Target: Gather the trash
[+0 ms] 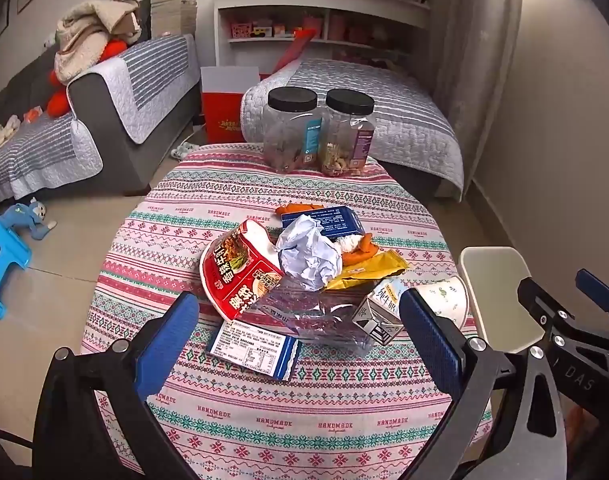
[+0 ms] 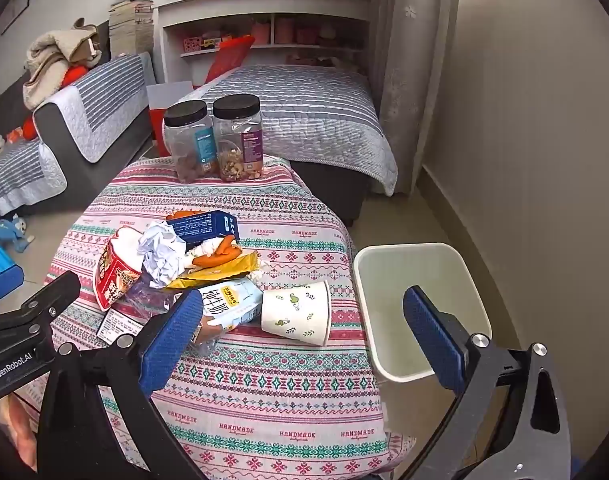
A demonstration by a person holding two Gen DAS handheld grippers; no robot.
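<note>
A heap of trash lies mid-table: a red noodle bowl [image 1: 240, 268], a crumpled paper ball [image 1: 310, 252], a blue box [image 1: 338, 220], a yellow wrapper [image 1: 368, 270], a crushed clear bottle [image 1: 316, 316], a milk carton [image 1: 380, 312] and a flat blue-and-white packet [image 1: 252, 350]. A paper cup [image 2: 298, 312] lies on its side beside the milk carton [image 2: 232, 300]. My left gripper [image 1: 300, 340] hangs open above the near side of the heap, holding nothing. My right gripper [image 2: 304, 340] is open too, over the cup and table edge. A white bin [image 2: 420, 308] stands right of the table.
Two black-lidded clear jars [image 1: 292, 128] [image 1: 348, 132] stand at the table's far edge. The patterned tablecloth [image 1: 288, 424] covers a round table. Beyond are a bed [image 1: 384, 112], a grey sofa [image 1: 104, 120], a red box [image 1: 224, 112] and a blue stool [image 1: 0, 256].
</note>
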